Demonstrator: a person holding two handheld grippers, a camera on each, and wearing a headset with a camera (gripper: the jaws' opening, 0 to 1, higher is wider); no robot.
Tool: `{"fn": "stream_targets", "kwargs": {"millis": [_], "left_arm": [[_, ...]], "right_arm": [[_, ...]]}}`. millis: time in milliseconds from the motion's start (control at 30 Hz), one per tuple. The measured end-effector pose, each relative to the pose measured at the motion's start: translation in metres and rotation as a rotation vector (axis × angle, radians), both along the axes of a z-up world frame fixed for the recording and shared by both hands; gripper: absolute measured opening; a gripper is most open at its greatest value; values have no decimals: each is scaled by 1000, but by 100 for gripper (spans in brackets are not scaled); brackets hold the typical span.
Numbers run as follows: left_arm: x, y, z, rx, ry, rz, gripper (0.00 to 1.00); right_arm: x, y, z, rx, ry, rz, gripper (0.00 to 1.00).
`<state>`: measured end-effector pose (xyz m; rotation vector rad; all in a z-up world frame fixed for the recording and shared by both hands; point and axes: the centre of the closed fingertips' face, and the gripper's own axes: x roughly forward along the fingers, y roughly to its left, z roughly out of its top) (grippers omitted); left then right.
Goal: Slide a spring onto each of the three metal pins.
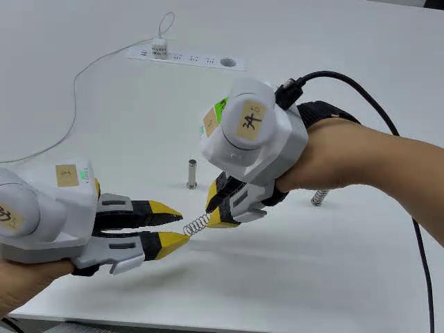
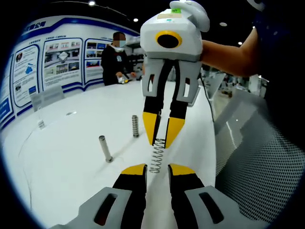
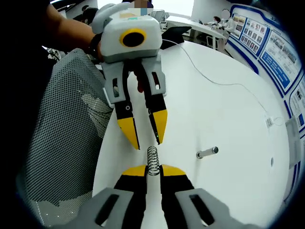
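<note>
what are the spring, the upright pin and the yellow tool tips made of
Spring: thin bare wire, silvery and shiny, most likely steel; it is held in the right tool.
Pin: looks like solid metal, grey with a dull sheen down its side.
Yellow tips of the left tool: smooth and matte, probably hard plastic, though a rubbery coating can't be ruled out.

Left tongs [image 1: 184,226] gape, tips nearly meeting the right tongs [image 1: 210,216], which are clamped together.
</note>
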<state>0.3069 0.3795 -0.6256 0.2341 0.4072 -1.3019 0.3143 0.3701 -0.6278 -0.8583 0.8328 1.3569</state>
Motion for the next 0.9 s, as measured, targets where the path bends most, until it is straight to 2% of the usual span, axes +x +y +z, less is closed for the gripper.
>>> {"fn": "stream_targets", "kwargs": {"millis": [333, 600, 900], "left_arm": [[-4, -10, -4, 17, -5, -35, 19], [-4, -9, -6, 33, -28, -42, 12], [-4, -11, -5, 35, -32, -46, 13]], "right_arm": [[-5, 7, 8, 7, 7, 7, 11], [-8, 11, 12, 1, 4, 19, 11], [-11, 16, 18, 4, -4, 26, 11]]}}
